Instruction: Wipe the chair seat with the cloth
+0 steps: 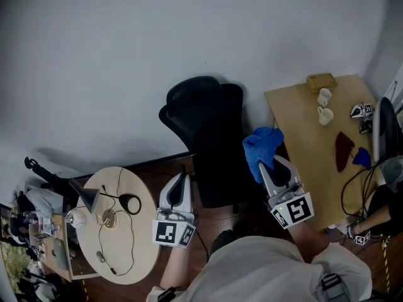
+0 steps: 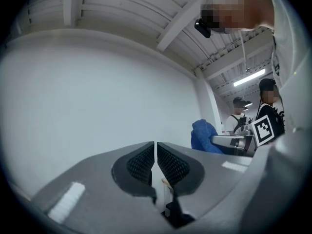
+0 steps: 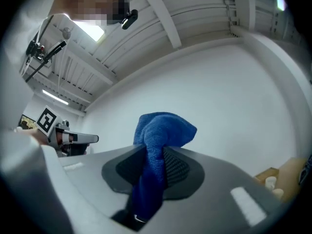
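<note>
A black office chair (image 1: 208,131) stands against the white wall, its seat toward me. My right gripper (image 1: 269,167) is shut on a blue cloth (image 1: 262,148), held up over the chair's right side; in the right gripper view the cloth (image 3: 158,145) bunches out above the jaws (image 3: 155,168). My left gripper (image 1: 179,182) hangs left of the chair seat, shut with nothing between its pads (image 2: 156,162). From the left gripper view the blue cloth (image 2: 204,136) and the other gripper show at the right.
A round table (image 1: 119,225) with a lamp and cables stands at the left. A wooden desk (image 1: 315,156) at the right carries two cups (image 1: 324,106), a small box and dark patches. Brown floor lies under the chair. People stand in the background of the left gripper view.
</note>
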The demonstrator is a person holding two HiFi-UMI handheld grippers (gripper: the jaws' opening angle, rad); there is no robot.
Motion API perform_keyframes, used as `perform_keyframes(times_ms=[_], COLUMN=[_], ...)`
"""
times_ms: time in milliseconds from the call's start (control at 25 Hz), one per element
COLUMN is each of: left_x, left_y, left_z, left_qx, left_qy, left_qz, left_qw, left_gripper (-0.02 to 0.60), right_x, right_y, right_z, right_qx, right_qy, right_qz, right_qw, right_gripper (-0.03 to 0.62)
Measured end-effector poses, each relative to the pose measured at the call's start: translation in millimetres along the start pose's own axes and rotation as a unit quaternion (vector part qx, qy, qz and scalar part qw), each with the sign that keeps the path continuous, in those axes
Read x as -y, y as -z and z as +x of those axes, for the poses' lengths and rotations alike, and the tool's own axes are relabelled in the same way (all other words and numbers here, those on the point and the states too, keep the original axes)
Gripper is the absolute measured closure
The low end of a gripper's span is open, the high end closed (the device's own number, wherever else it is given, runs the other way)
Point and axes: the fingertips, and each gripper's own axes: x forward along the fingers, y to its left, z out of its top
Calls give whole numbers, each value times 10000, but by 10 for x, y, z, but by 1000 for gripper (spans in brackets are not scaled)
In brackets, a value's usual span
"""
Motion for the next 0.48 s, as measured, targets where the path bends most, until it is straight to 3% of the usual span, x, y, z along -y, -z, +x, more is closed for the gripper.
perform_keyframes(times_ms=[200,480], left_x=[193,267], left_y=[-186,-520], left_z=[-413,-1600], left_qx=[148,221], left_qy=[71,104], left_qz=[67,216], left_qw=[9998,9995], left_gripper=[577,568], right_x=[-353,-1379], right_y=[-215,-585], right_z=[-376,-895], right_qx=[50,-36], right_qy=[58,217], right_qz=[-161,-297], right_qw=[9998,9993], right_gripper=[500,500])
